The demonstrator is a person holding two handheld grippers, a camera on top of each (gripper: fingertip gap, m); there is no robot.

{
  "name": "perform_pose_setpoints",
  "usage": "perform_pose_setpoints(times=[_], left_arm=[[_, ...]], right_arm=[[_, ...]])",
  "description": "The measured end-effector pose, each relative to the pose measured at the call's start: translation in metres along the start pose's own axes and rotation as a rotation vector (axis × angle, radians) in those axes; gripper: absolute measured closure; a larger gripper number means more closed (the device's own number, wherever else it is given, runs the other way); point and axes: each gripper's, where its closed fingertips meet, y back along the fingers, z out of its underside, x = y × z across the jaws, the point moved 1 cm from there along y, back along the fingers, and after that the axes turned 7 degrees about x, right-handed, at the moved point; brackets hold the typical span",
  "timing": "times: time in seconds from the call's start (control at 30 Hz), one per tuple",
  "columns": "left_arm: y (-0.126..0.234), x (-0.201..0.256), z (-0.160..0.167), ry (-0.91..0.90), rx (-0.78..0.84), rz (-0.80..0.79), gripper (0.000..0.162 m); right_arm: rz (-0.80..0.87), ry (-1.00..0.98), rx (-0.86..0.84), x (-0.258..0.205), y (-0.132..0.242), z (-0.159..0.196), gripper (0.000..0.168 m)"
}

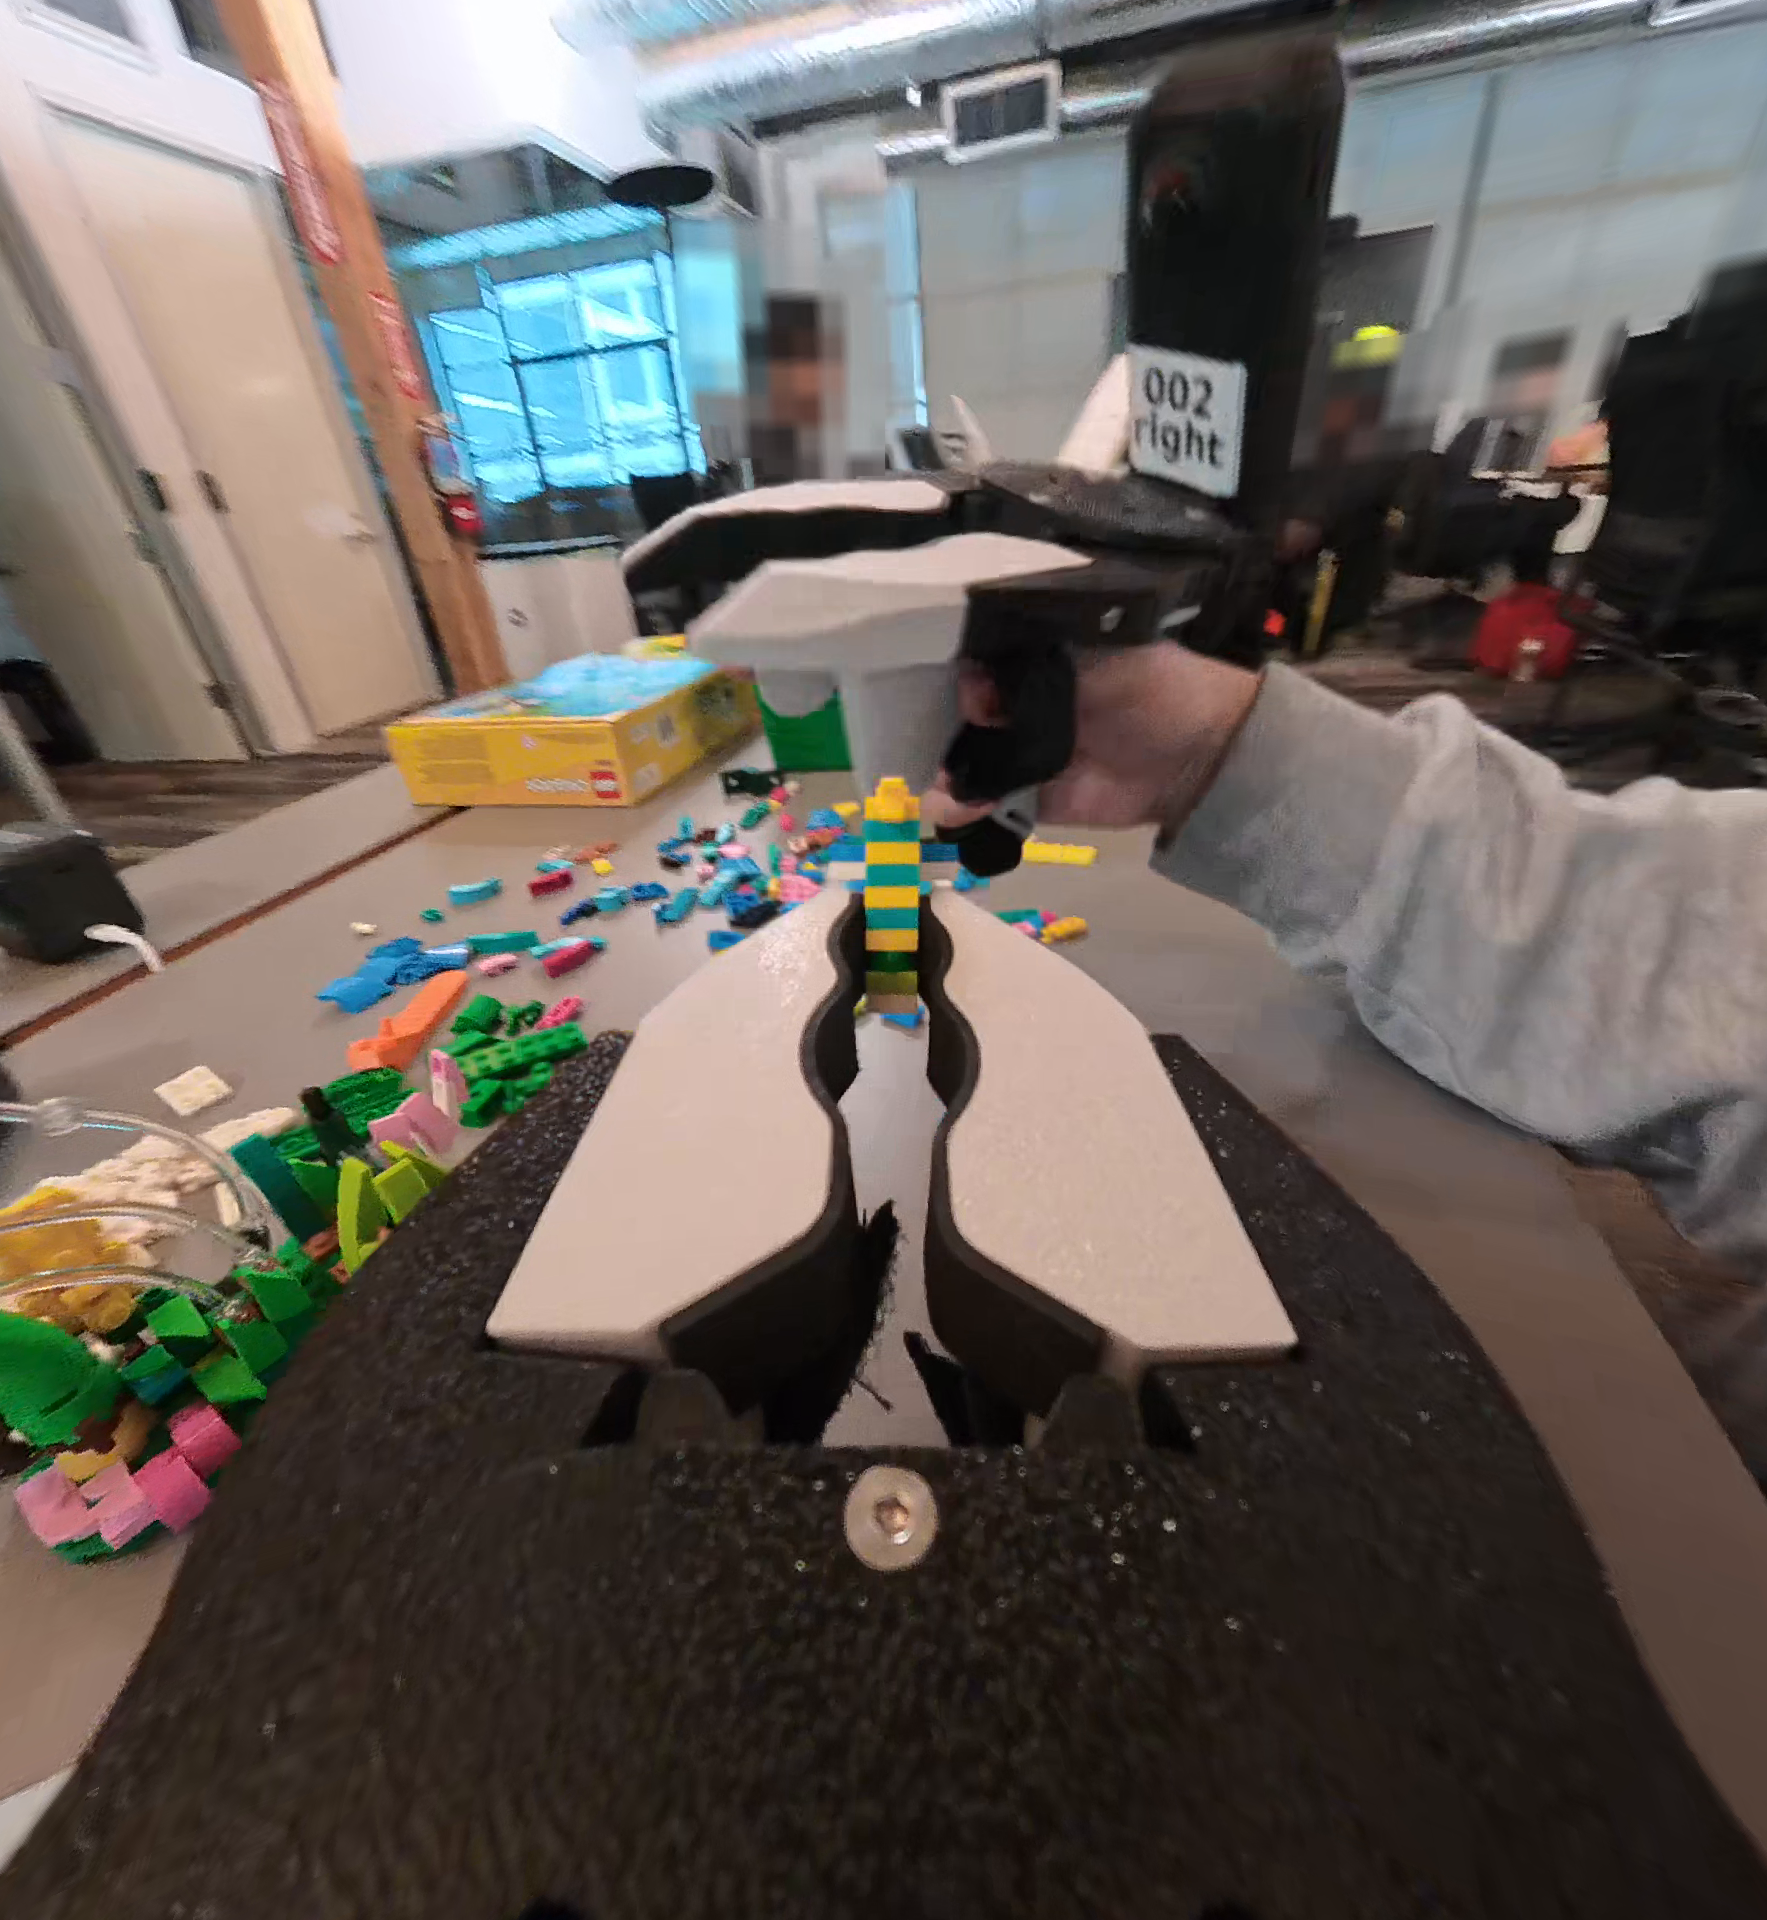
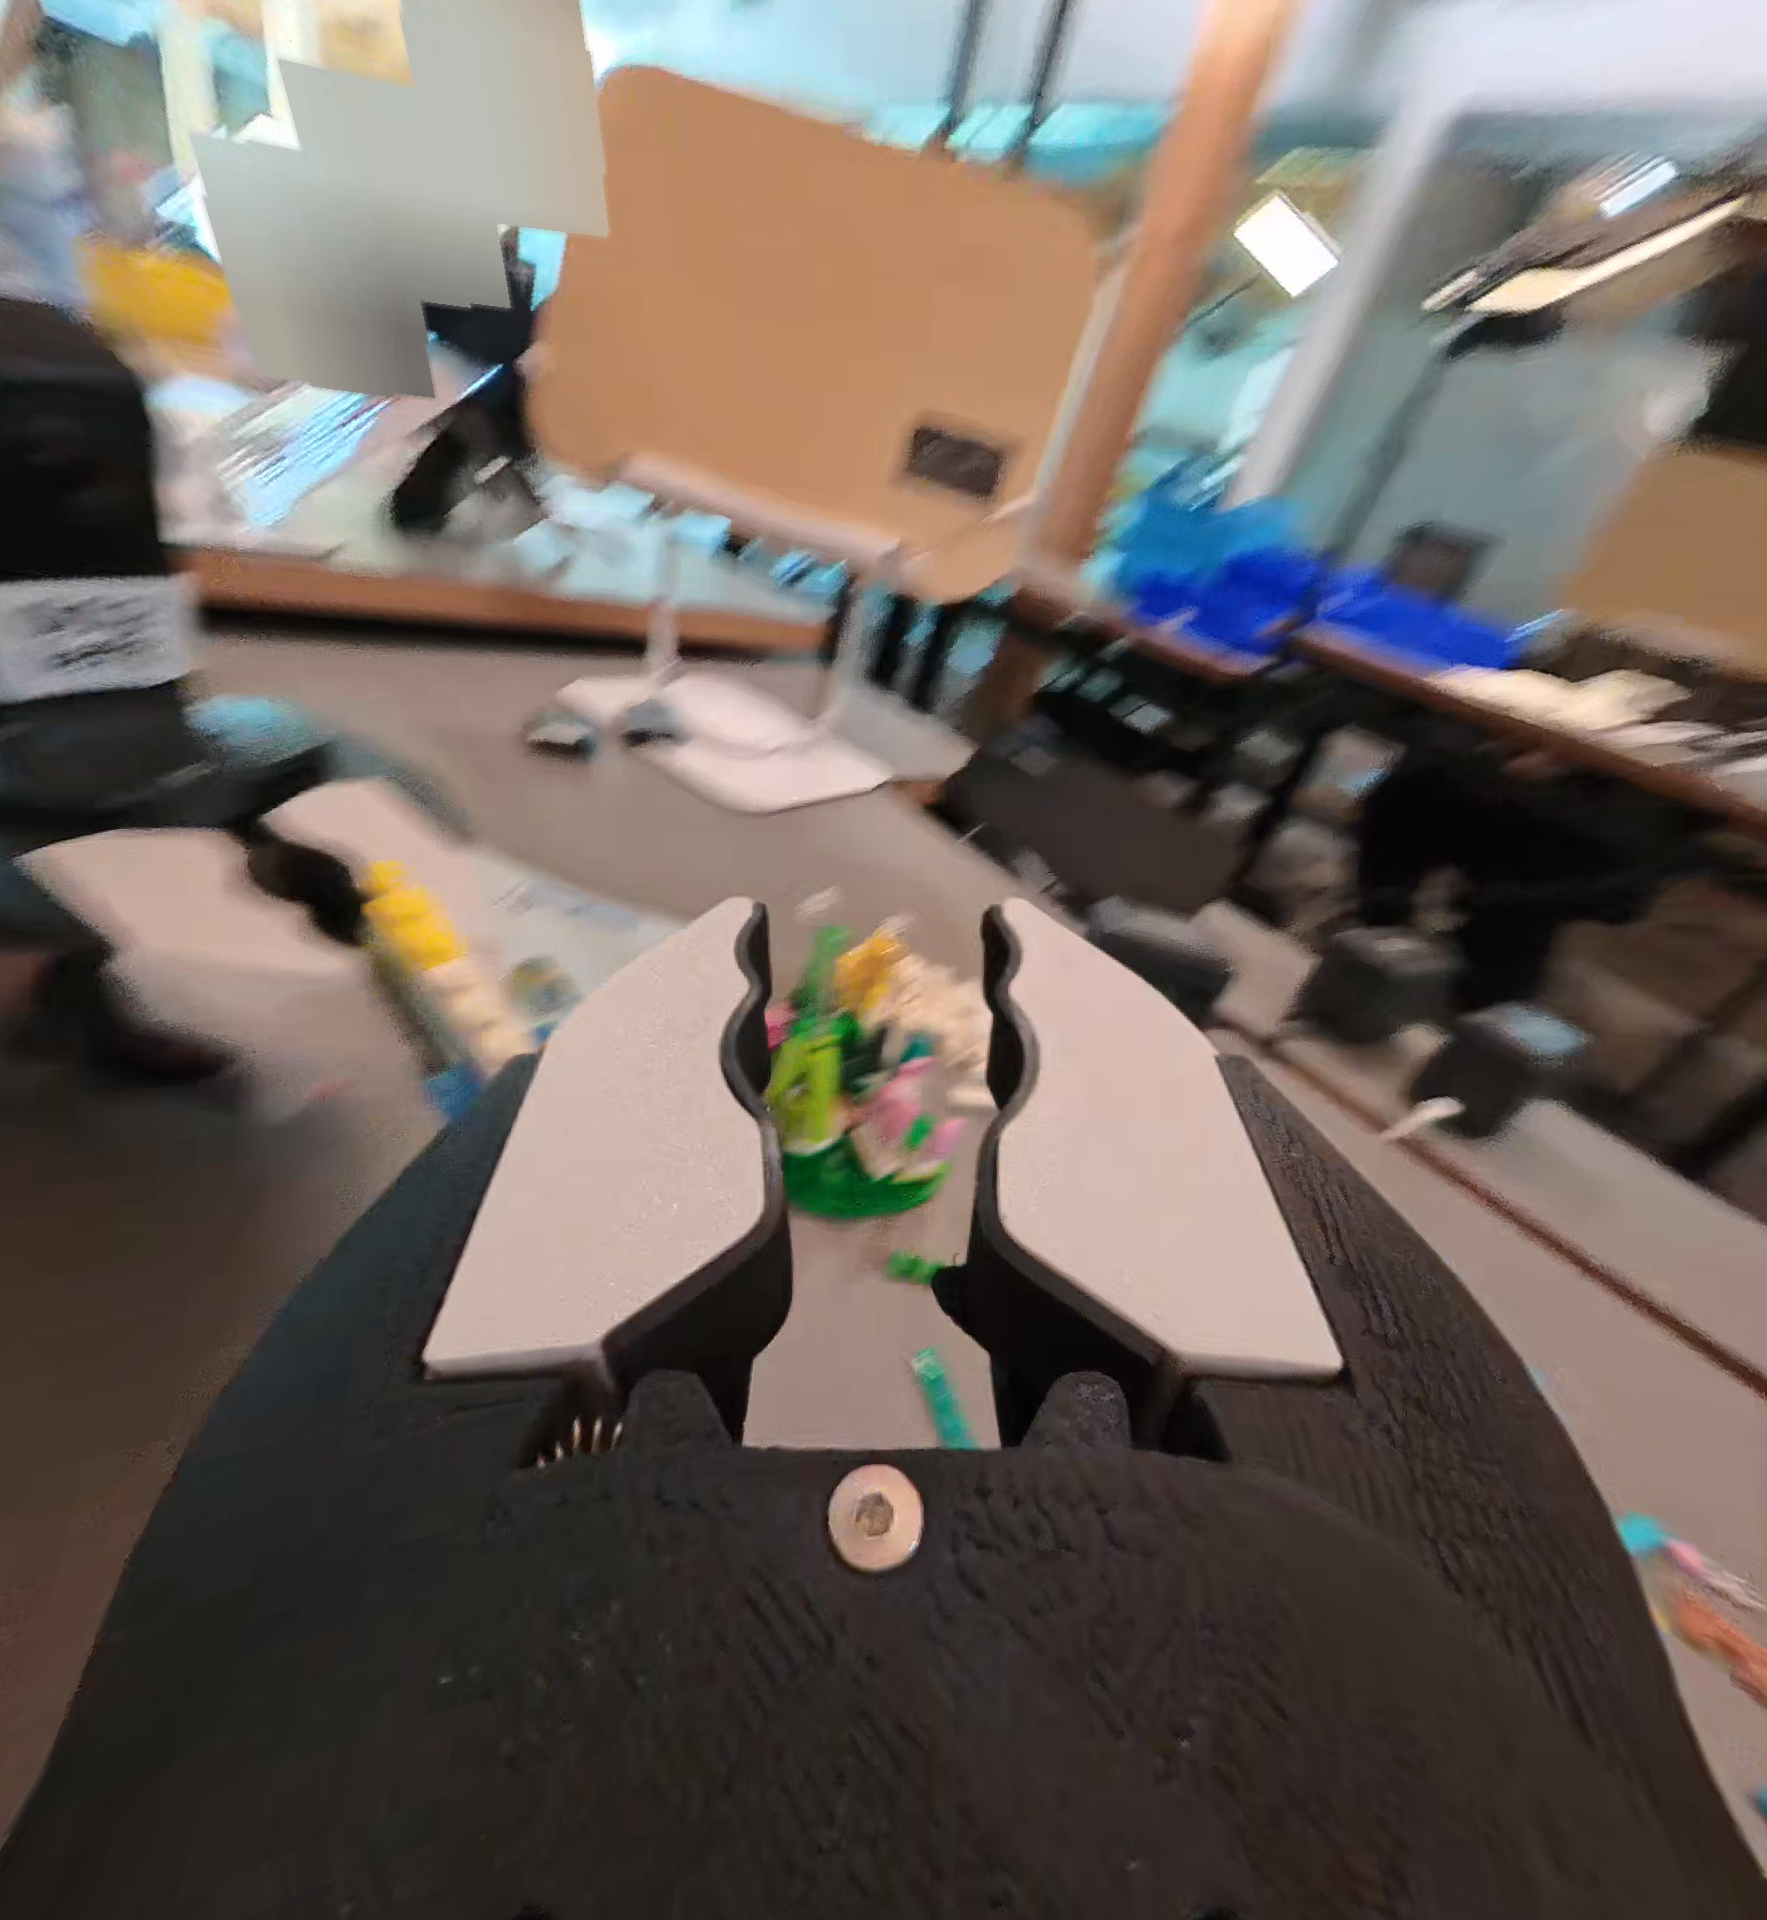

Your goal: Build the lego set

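Left wrist view: left gripper (image 1: 891, 925) has its jaws closed on a tall narrow stack of yellow, teal and green lego bricks (image 1: 891, 894), gripped at its lower part, upright, held above the grey worktop (image 1: 1170, 997). The stack's yellow top piece sits just under the right gripper (image 1: 713, 613), which comes in from the right, held by a person's hand (image 1: 1097, 748) in a grey sleeve (image 1: 1502, 935). Its white fingers (image 1: 858, 613) point left above the stack; whether they touch the stack cannot be told. Loose blue, teal and pink bricks (image 1: 713, 883) are scattered behind the stack. Green pieces (image 1: 505, 1060) and an orange piece (image 1: 411, 1023) lie left of the gripper. A mixed heap of green, yellow, pink and white bricks (image 1: 79, 1351) lies at near left. A yellow lego box (image 1: 567, 738) sits far back.

Right wrist view, blurred: right gripper (image 2: 874, 935) jaws are apart with a clear gap, holding nothing. Seen through the gap is a blurred heap of green, yellow, pink and white pieces (image 2: 848, 1101) on the worktop (image 2: 858, 1351). The left gripper (image 2: 287, 883) shows at far left with a yellow part of the stack (image 2: 406, 920) beside it. Only this view shows a small teal strip (image 2: 936, 1397) near the jaw base.
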Motion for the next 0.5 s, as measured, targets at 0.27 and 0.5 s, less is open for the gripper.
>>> perform_pose_setpoints(times=[0.27, 0.5], left_arm=[[-0.003, 0.008, -0.008, -0.191, 0.101, -0.135, 0.154], [-0.005, 0.013, 0.001, -0.119, 0.061, -0.022, 0.154]], right_arm=[[0.718, 0.065, 0.14, 0.087, 0.041, 0.019, 0.164], [0.954, 0.095, 0.042, 0.112, 0.066, 0.031, 0.168]])
